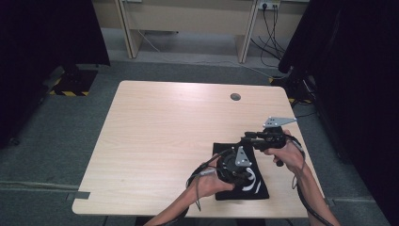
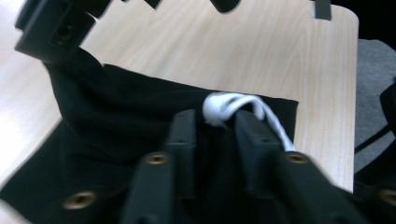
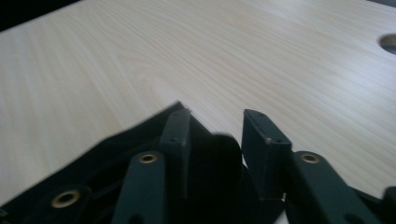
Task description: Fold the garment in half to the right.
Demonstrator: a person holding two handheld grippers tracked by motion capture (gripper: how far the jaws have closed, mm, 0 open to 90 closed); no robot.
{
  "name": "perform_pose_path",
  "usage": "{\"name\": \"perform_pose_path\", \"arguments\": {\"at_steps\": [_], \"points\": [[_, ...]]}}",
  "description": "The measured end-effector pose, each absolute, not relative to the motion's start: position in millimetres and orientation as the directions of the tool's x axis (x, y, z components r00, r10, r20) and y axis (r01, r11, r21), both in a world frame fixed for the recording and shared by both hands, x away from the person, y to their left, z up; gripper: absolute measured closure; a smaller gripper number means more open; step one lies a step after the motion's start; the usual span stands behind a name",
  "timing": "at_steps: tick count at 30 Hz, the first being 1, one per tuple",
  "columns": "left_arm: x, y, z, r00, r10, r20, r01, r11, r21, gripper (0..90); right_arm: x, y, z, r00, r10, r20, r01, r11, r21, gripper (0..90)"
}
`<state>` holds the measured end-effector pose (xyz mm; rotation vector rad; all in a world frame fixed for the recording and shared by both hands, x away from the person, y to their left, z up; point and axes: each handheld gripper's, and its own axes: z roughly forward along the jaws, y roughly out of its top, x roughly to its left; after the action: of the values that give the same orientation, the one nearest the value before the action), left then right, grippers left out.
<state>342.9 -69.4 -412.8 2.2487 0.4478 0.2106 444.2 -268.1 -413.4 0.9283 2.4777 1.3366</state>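
Black cloth bag [image 1: 241, 176] on the counter's [image 1: 164, 141] near right.
Your left gripper [image 2: 215, 128] pinches its white drawstring [image 2: 229, 105]; right gripper [image 3: 215, 135], jaws parted, straddles a corner. Soft, light fabric: grip hems.

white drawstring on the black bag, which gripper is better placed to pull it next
Left. The left gripper already has the white drawstring between its jaws, over the black bag; the right gripper sits open at the bag's far corner.
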Motion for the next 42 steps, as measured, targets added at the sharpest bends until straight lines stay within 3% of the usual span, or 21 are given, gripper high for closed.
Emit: {"name": "perform_pose_path", "arguments": {"at_steps": [4, 11, 16, 18, 21, 23, 31, 34, 38, 40, 42], "points": [[340, -65, -407, 0.915, 0.403, -0.01, 0.254, -0.557, 0.791, 39.5, 446, -280, -410, -0.745, 0.65, 0.15, 0.476, 0.361, 0.801, 48.3], [337, -26, -401, 0.883, 0.461, -0.089, 0.328, -0.471, 0.819, 29.3, 444, -278, -402, -0.703, 0.706, 0.082, 0.519, 0.431, 0.738, 41.2], [336, -17, -428, 0.848, 0.526, -0.07, 0.378, -0.506, 0.775, 26.6, 449, -271, -416, -0.684, 0.724, 0.088, 0.598, 0.487, 0.637, 39.4], [335, -19, -441, 0.841, 0.538, -0.066, 0.396, -0.527, 0.752, 24.9, 451, -270, -423, -0.69, 0.717, 0.097, 0.614, 0.51, 0.603, 47.0], [332, -19, -457, 0.833, 0.551, -0.042, 0.403, -0.555, 0.728, 23.4, 452, -271, -431, -0.729, 0.68, 0.078, 0.59, 0.567, 0.574, 74.1], [331, -18, -464, 0.827, 0.562, -0.013, 0.403, -0.576, 0.711, 23.0, 454, -272, -434, -0.753, 0.655, 0.063, 0.566, 0.596, 0.569, 83.8], [324, -12, -470, 0.812, 0.58, 0.066, 0.367, -0.596, 0.714, 23.7, 464, -268, -433, -0.746, 0.665, -0.041, 0.527, 0.625, 0.576, 85.9], [320, -11, -470, 0.808, 0.581, 0.102, 0.345, -0.607, 0.716, 24.9, 468, -270, -441, -0.738, 0.674, -0.032, 0.536, 0.615, 0.578, 85.8], [323, -9, -471, 0.805, 0.588, 0.083, 0.357, -0.59, 0.724, 25.1, 470, -271, -455, -0.732, 0.681, -0.015, 0.539, 0.594, 0.597, 85.2], [325, -7, -470, 0.802, 0.593, 0.072, 0.362, -0.578, 0.732, 24.1, 470, -271, -455, -0.712, 0.703, 0.0, 0.555, 0.562, 0.613, 80.9], [325, -3, -466, 0.8, 0.6, 0.02, 0.385, -0.538, 0.75, 20.6, 468, -271, -449, -0.689, 0.725, -0.008, 0.563, 0.542, 0.624, 69.1]]}}
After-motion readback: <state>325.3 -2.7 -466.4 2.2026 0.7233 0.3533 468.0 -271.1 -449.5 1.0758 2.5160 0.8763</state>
